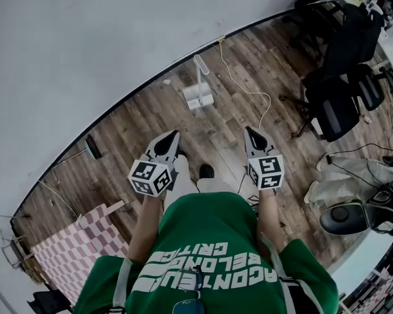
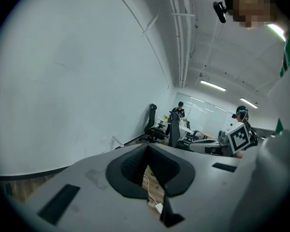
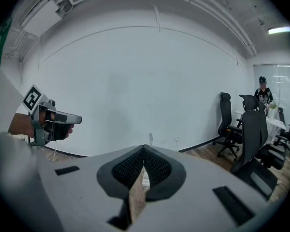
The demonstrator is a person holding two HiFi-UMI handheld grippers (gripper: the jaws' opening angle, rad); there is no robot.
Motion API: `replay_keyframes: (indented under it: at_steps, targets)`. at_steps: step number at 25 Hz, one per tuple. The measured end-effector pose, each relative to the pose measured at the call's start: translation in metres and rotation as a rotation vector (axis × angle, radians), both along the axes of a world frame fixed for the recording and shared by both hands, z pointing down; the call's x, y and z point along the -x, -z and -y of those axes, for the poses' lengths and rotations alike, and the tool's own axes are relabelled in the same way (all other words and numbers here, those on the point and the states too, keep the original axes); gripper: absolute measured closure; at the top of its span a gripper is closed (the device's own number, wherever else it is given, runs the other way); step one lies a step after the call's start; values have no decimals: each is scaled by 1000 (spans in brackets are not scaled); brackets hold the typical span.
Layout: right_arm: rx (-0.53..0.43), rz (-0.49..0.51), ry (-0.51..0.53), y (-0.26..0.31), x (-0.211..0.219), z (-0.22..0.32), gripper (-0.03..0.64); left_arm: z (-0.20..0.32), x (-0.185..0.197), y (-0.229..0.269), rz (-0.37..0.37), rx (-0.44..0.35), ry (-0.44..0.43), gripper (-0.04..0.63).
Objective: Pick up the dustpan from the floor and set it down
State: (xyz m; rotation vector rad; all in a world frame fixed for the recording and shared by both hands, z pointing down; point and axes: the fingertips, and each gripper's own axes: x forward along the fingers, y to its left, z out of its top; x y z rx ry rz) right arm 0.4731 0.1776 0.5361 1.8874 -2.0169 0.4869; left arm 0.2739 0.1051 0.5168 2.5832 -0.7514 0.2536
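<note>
Head view: dustpan (image 1: 198,97) sits on the wooden floor (image 1: 226,126) beside the far wall (image 1: 85,44), well apart from both tools. Left tool (image 1: 173,136) and right tool (image 1: 249,131) are closed on nothing, side by side above the floor.

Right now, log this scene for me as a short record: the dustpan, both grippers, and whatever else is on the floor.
dustpan: white, on the wood floor near the wall, handle up, untouched
left gripper: jaws together, empty, short of the dustpan
right gripper: jaws together, empty, short of the dustpan
cable: white, right of the dustpan
office chairs: black, far right
checkered cloth: pink, lower left
</note>
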Motion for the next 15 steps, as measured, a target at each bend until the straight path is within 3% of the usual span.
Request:
replay_keyframes:
  at_steps: [15]
  targets:
    - [-45,1,-10,-4,-12,-15,609,-30,7,1,45,-20,-3,600]
